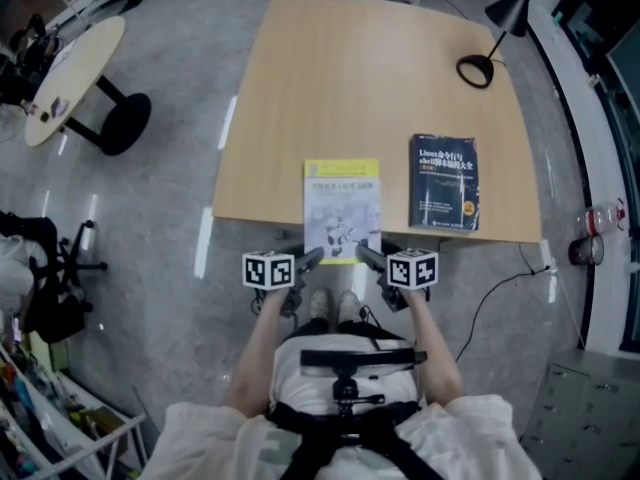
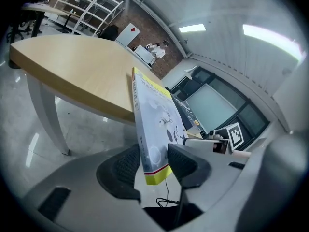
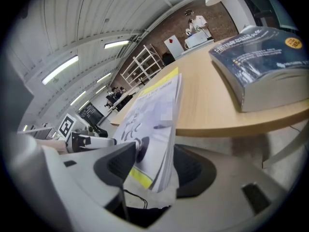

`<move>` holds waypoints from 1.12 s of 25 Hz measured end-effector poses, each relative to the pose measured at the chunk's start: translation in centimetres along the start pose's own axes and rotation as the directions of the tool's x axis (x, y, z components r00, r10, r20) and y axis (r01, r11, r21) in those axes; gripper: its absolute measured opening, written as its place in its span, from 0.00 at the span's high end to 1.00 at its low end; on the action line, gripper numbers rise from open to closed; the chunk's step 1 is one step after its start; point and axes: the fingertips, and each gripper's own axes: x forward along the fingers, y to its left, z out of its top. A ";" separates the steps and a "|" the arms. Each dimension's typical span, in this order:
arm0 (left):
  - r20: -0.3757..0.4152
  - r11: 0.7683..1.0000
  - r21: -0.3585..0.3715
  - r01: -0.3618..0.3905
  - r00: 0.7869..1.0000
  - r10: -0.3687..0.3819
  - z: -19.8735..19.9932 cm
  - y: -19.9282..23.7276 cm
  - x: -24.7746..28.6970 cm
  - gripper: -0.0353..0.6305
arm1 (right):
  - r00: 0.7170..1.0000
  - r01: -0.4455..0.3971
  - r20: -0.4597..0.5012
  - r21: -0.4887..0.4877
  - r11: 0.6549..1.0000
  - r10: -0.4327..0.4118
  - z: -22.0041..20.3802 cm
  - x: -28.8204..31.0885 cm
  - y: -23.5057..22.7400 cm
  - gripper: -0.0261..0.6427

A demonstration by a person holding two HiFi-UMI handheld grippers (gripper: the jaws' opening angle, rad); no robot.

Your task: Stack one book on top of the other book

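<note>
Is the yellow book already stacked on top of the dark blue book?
No, in the head view the yellow book lies on the table beside the dark blue book, with bare wood between them.

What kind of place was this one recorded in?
Most likely an office or lab workroom: a wooden table with a black desk lamp, a second round table on a pedestal nearby, and white shelving along the far wall.
</note>
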 end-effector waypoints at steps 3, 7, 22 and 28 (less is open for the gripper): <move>-0.010 1.000 -0.004 -0.004 1.000 0.004 -0.1 0.0 0.0 0.68 | 1.000 -0.009 -0.011 0.016 1.000 0.009 -0.1 -0.1 -0.1 0.59; -0.028 0.998 0.022 -0.053 0.998 0.054 0.0 0.2 0.0 0.68 | 0.998 0.050 -0.042 -0.019 0.999 -0.050 0.1 -0.1 -0.2 0.61; 0.045 0.984 0.147 -0.105 0.994 0.099 0.8 -1.5 -1.5 0.68 | 0.992 0.128 0.020 -0.091 0.988 -0.126 0.3 -1.6 0.9 0.63; 0.108 0.967 0.226 -0.119 0.989 0.097 3.1 -2.6 -2.7 0.68 | 0.989 0.142 0.070 -0.164 0.976 -0.132 2.3 -2.3 2.2 0.63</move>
